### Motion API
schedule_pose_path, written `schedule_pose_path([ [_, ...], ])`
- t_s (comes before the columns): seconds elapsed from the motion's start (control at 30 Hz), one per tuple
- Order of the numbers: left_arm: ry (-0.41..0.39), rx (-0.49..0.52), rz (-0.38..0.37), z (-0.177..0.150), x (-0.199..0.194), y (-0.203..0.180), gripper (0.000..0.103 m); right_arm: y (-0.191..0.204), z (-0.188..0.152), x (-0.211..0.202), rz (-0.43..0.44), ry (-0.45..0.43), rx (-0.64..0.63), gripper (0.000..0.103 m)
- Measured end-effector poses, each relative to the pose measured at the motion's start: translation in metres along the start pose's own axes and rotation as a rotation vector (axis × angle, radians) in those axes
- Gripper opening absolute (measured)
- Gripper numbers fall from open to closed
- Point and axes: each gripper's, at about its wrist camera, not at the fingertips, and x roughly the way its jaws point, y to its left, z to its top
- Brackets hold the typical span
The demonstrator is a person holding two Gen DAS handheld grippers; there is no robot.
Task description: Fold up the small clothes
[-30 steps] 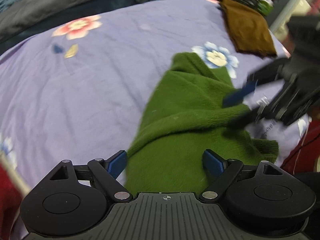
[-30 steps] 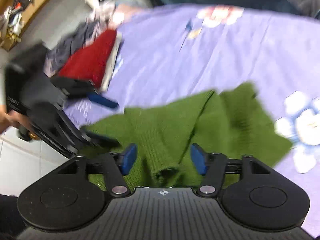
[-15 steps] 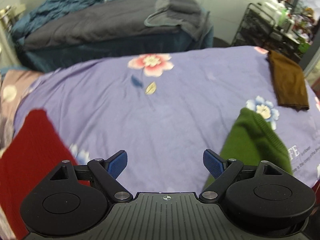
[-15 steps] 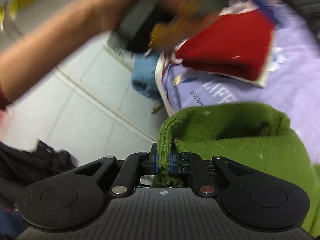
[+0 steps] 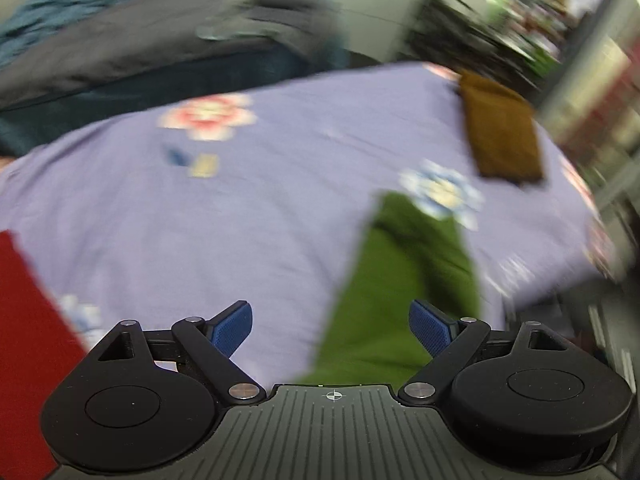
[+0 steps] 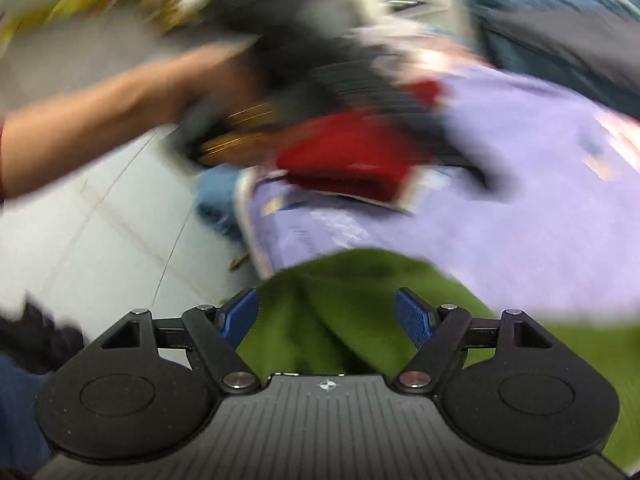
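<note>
Both the left gripper (image 5: pixel 331 327) and right gripper (image 6: pixel 327 318) gape wide above the green sweater (image 5: pixel 404 300) (blurred) on the purple bedsheet (image 5: pixel 280 208).

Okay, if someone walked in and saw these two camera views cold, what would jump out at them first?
Probably the green knit garment, lying on the purple flowered bedsheet right in front of both grippers. The left gripper and right gripper both have their jaws open, gripping nothing. Next, the red folded cloth near the bed's edge and the brown folded cloth at the far side; both views are motion-blurred.
</note>
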Motion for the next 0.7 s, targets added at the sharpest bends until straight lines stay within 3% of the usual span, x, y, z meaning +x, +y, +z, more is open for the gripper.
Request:
schedule_pose_path([
  [0.1,0.034,0.130,0.002,-0.011,0.014,-0.051,0.103,-0.046,-0.021,-0.039,-0.188,-0.024,0.155,0.080],
  [0.2,0.071,0.275,0.066,-0.024,0.039,-0.097,0.103,-0.088,-0.043,-0.067,-0.350,-0.026,0.298,0.079],
  [0.33,0.139,0.380,0.140,-0.037,0.072,-0.128,0.103,-0.112,-0.060,-0.077,-0.399,-0.073,0.406,0.079],
  [0.4,0.157,0.418,0.171,-0.043,0.085,-0.135,0.103,-0.118,-0.065,-0.085,-0.382,-0.113,0.446,0.079],
  [0.5,0.162,0.416,0.224,-0.040,0.111,-0.136,0.103,-0.125,-0.068,-0.080,-0.375,-0.139,0.490,0.079],
  [0.57,0.191,0.378,0.266,-0.033,0.126,-0.129,0.060,-0.133,-0.058,-0.061,-0.387,-0.122,0.505,0.079],
  [0.63,0.172,0.299,0.249,-0.025,0.127,-0.111,0.051,-0.140,-0.057,-0.051,-0.387,-0.117,0.487,0.079],
  [0.7,0.129,0.147,0.246,-0.013,0.113,-0.082,0.050,-0.143,-0.050,-0.043,-0.413,-0.094,0.439,0.079],
])
